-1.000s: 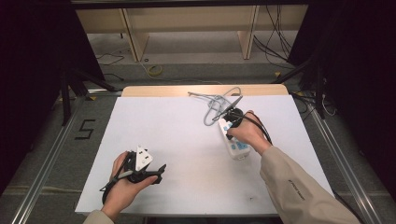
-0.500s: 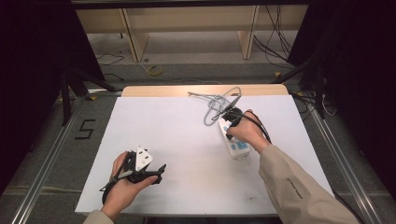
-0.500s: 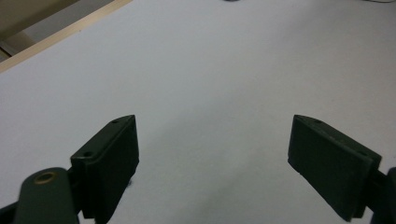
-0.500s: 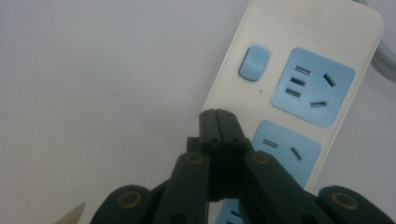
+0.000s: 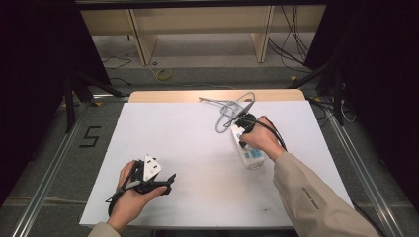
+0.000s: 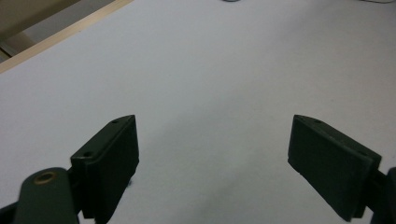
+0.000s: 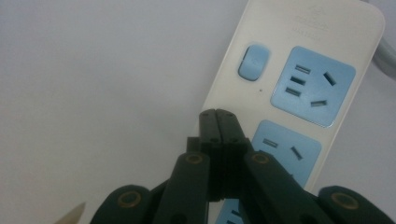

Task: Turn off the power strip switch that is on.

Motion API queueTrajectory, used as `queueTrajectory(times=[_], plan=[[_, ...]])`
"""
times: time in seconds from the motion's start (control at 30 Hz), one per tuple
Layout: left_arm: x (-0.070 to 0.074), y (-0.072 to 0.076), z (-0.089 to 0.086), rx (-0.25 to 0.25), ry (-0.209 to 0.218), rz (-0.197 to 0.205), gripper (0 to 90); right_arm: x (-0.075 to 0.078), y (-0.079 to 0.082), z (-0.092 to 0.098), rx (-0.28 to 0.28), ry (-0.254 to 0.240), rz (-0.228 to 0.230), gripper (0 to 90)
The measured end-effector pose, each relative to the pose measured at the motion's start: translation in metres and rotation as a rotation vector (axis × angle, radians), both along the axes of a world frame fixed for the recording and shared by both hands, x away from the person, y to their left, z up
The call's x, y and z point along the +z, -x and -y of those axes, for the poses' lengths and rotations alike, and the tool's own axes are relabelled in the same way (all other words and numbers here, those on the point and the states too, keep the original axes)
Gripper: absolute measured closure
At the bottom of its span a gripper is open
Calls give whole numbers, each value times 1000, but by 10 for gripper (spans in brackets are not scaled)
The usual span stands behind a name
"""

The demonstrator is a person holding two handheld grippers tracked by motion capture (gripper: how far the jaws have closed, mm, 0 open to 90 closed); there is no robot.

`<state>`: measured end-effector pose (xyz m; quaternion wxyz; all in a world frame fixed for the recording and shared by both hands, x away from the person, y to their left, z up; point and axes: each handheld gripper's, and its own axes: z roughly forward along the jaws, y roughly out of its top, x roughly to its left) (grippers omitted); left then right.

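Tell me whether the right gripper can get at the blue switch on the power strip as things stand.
Probably yes. The right gripper, jaws shut, hovers over the power strip, just short of the blue switch. Nothing lies between them, and the grey cord is coiled beyond the strip's far end.

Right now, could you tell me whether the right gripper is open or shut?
Shut: the right gripper has its jaws pressed together, holding nothing, above the power strip.

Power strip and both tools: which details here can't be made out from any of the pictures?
- Power strip, right gripper view: the near end is hidden behind the shut right tool, so the socket count is unclear; the blue switch's position can't be read.
- High view: the hand covers the strip's middle; whether the tool touches it is unclear.
- Grey cable, high view: too tangled to see where its plug lies.
- Left tool, left gripper view: open over bare table.
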<state>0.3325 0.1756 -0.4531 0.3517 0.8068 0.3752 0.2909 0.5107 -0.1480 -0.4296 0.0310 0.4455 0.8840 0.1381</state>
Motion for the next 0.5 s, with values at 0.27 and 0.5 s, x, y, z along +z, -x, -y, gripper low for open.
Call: queueTrajectory(times=[0.27,0.5], plan=[[0,0,0,0,-1,0,160,-1,-1,-1,-4,13,0,900],[0,0,0,-1,-1,1,161,-1,-2,1,-6,-2,-6,900]])
